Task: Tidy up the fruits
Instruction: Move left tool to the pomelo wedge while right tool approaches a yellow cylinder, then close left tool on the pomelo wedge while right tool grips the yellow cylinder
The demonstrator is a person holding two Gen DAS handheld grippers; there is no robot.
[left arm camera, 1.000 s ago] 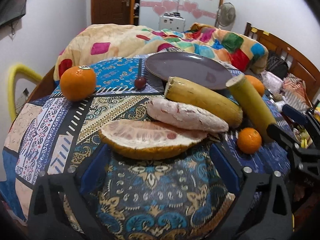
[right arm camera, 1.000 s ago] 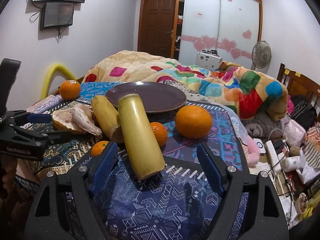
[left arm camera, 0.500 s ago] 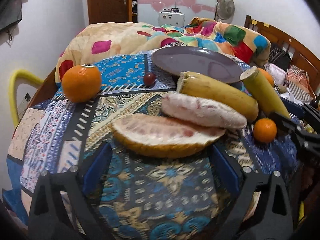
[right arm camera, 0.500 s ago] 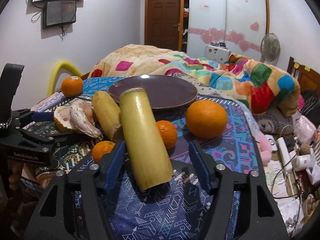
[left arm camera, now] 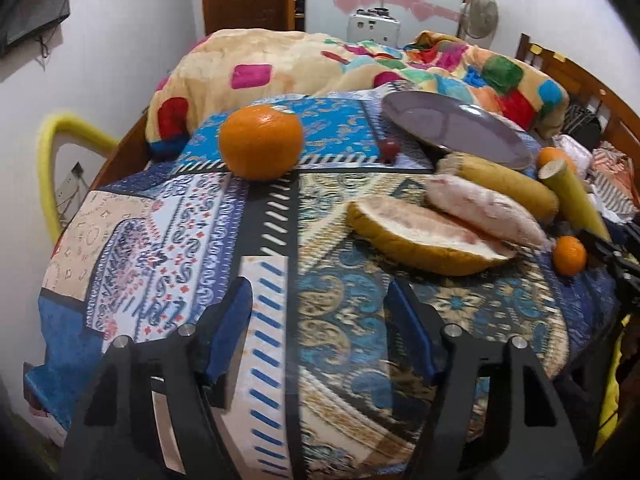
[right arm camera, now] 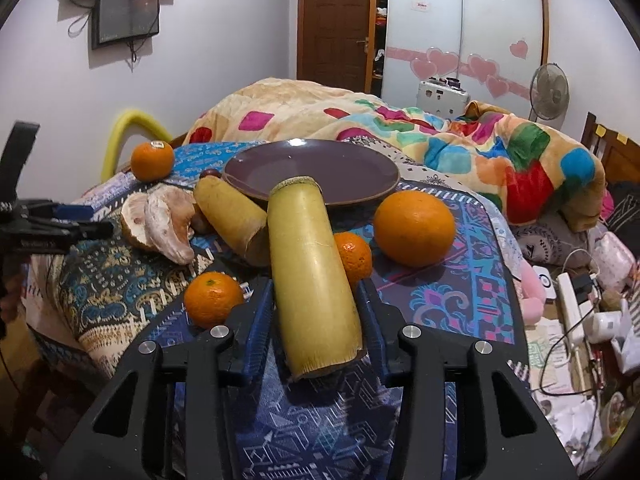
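My right gripper (right arm camera: 316,312) is shut on the near end of a pale yellow sugarcane piece (right arm camera: 312,276) that lies on the patterned table, pointing at the empty purple plate (right arm camera: 312,168). A second cane piece (right arm camera: 232,216), pomelo pieces (right arm camera: 164,224), two big oranges (right arm camera: 414,226) (right arm camera: 152,160) and two small tangerines (right arm camera: 212,298) (right arm camera: 354,256) lie around it. My left gripper (left arm camera: 320,320) is open and empty over the cloth, left of the pomelo rind (left arm camera: 420,240) and pomelo flesh (left arm camera: 484,212). A big orange (left arm camera: 260,142) sits ahead of it.
A small dark red fruit (left arm camera: 390,148) lies by the plate (left arm camera: 452,128). A bed with a colourful blanket (right arm camera: 400,120) is behind the table. A yellow chair back (left arm camera: 52,160) stands at the left. Clutter and cables (right arm camera: 580,320) lie at the right.
My right gripper moved forward and closed on the cane piece. My left gripper swung left, away from the pomelo rind, and narrowed somewhat.
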